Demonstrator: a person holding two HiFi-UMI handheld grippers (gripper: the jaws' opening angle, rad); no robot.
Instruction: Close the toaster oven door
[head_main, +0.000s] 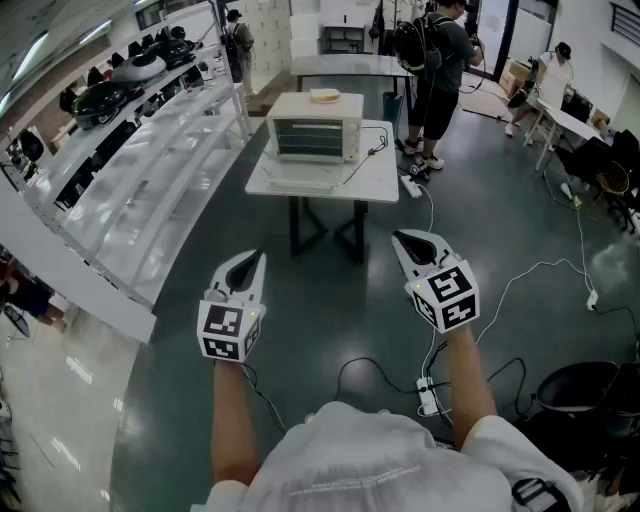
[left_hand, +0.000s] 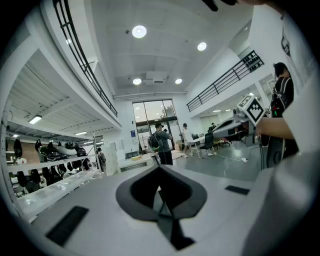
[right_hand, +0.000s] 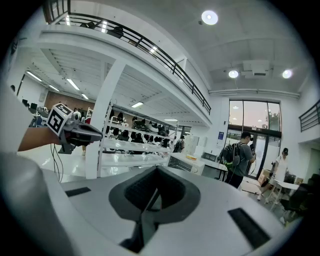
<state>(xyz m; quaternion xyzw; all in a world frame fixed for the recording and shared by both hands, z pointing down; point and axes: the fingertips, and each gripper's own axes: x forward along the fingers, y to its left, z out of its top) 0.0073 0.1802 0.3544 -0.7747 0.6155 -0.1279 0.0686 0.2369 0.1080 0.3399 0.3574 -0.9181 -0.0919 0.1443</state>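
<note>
The left gripper (head_main: 254, 260) is held fully closed and empty, well short of the bench (head_main: 380, 178). The toaster oven (head_main: 313, 125) is set on that bench, with its door (head_main: 300, 177) seemingly dropped flat in front. Only racks can be made out inside, and a pale item (head_main: 323, 96) is left on top. The right gripper (head_main: 398, 238) is likewise closed and empty. On approach, the floor cable (head_main: 530, 270) could be snagged underfoot. The door could be slammed if pushed hard.

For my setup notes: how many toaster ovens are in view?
1. The toaster oven stands on the white table, straight ahead. Others could be hidden farther back.
</note>
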